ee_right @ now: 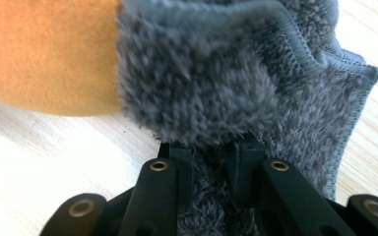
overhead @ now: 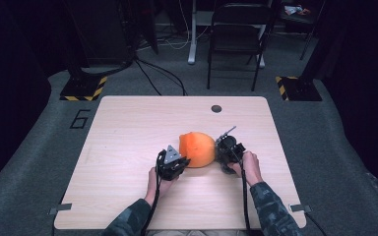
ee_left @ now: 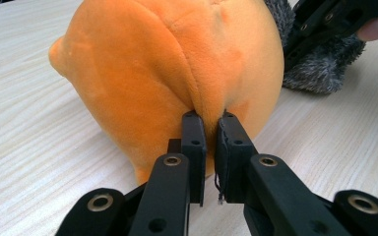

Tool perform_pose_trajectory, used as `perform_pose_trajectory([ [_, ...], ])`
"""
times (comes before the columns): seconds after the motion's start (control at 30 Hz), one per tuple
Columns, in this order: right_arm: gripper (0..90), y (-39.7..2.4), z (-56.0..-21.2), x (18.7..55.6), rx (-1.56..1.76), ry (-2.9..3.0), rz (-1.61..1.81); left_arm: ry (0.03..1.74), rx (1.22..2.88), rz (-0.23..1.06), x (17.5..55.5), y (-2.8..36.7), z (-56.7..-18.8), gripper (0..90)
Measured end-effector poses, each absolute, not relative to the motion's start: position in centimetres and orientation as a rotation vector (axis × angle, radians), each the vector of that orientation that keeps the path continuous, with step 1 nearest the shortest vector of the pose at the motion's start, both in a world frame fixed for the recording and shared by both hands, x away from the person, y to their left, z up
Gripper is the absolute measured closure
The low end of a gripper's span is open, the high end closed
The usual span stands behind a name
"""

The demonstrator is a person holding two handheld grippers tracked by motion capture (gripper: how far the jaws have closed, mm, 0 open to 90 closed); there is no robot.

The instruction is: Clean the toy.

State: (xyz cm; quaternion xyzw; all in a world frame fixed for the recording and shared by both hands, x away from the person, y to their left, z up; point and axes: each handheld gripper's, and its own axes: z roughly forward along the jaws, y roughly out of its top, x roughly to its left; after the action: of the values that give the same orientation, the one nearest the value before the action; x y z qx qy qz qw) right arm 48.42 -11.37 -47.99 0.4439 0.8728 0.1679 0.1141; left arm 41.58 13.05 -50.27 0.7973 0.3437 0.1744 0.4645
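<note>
An orange plush toy lies on the middle of the wooden table. A grey fuzzy fabric part sits at its right end. My left gripper is at the toy's near left side. In the left gripper view its jaws are shut on a pinched fold of the orange plush. My right gripper is at the toy's right end, and in its own view it is shut on the grey fuzzy fabric, with orange plush beyond.
A dark round hole sits near the table's far edge. Beyond the table are a black folding chair, cables on the grey floor and two stands with yellow-black striped bases.
</note>
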Motion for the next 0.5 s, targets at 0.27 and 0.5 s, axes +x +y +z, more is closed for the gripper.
perform_pose_trajectory([
  [0.27,76.3,-12.8,-43.8,48.1,1.307,2.475,0.628,0.844,1.954,0.434,41.8,13.4,-50.3,82.9],
  [0.5,76.3,-9.9,-42.1,46.5,1.150,2.576,0.755,0.855,1.939,0.429,41.8,13.3,-50.4,81.8],
])
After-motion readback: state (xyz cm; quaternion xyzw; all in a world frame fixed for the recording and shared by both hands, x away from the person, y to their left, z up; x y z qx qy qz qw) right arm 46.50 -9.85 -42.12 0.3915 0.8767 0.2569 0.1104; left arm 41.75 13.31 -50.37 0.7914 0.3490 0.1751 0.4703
